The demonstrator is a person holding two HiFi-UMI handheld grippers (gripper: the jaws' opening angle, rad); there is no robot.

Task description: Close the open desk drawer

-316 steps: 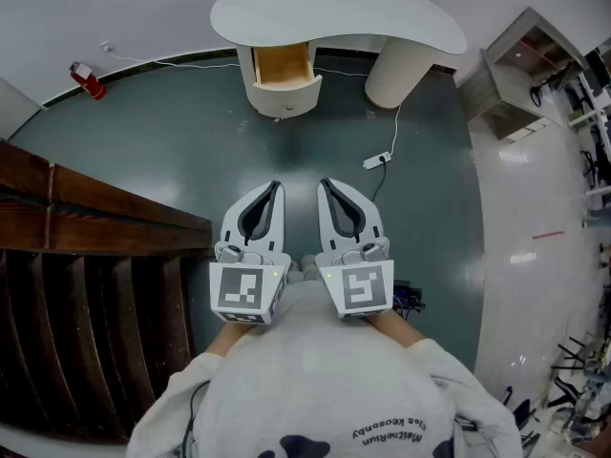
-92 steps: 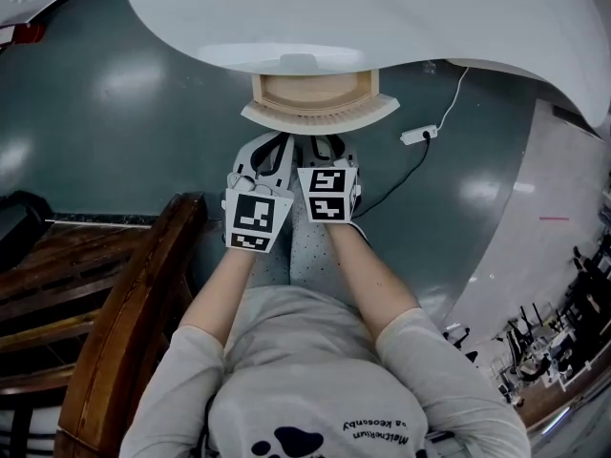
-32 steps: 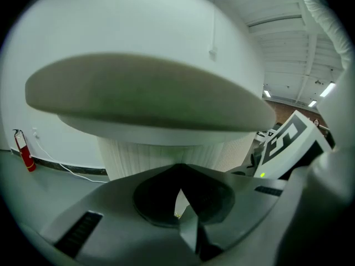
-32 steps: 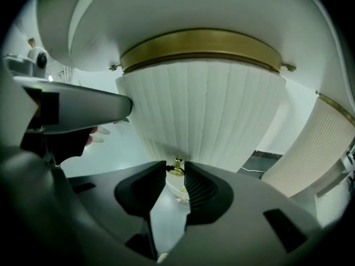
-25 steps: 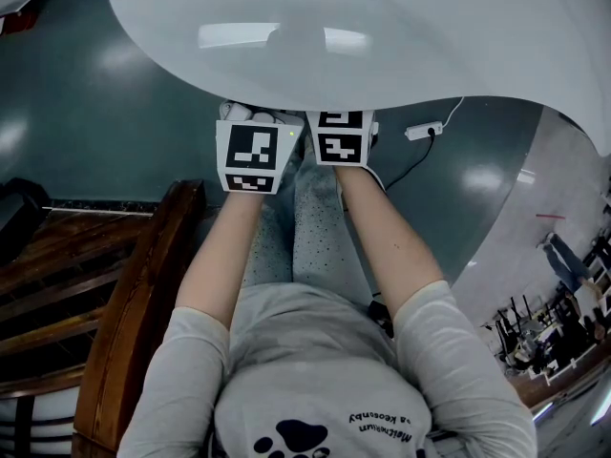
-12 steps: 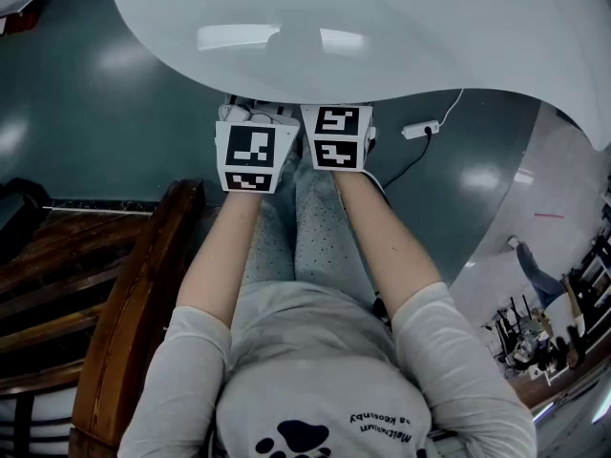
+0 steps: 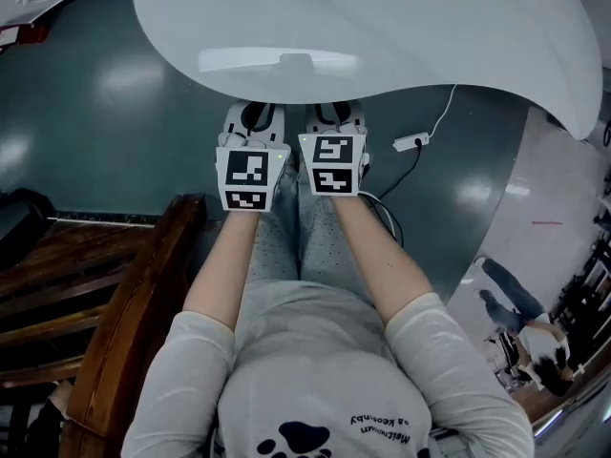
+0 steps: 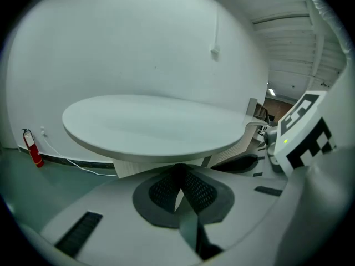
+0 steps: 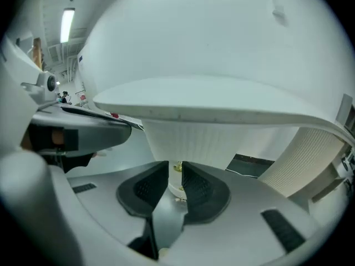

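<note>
The white desk top [image 7: 382,27] fills the top of the head view and hides the drawer below it. Both grippers sit side by side just under its near edge: left gripper [image 7: 256,114], right gripper [image 7: 332,113]. In the right gripper view the ribbed white drawer front [image 9: 194,143] stands flush under the top. Its small brass knob [image 9: 177,167] shows in the narrow gap of my right gripper [image 9: 175,174], just beyond the tips. In the left gripper view my left gripper [image 8: 179,173] is shut, pads touching, pointing at the ribbed front [image 8: 144,168].
A wooden bench [image 7: 115,303] runs along the left of the person's legs. A power strip [image 7: 409,142] and its cable lie on the green floor to the right. The desk's ribbed leg [image 9: 302,159] stands right of the drawer. A red fire extinguisher [image 8: 32,148] is by the wall.
The drawer stood pulled out earlier; it now sits in under the desk top. Over the last second both grippers have drawn back a little from under the desk edge.
</note>
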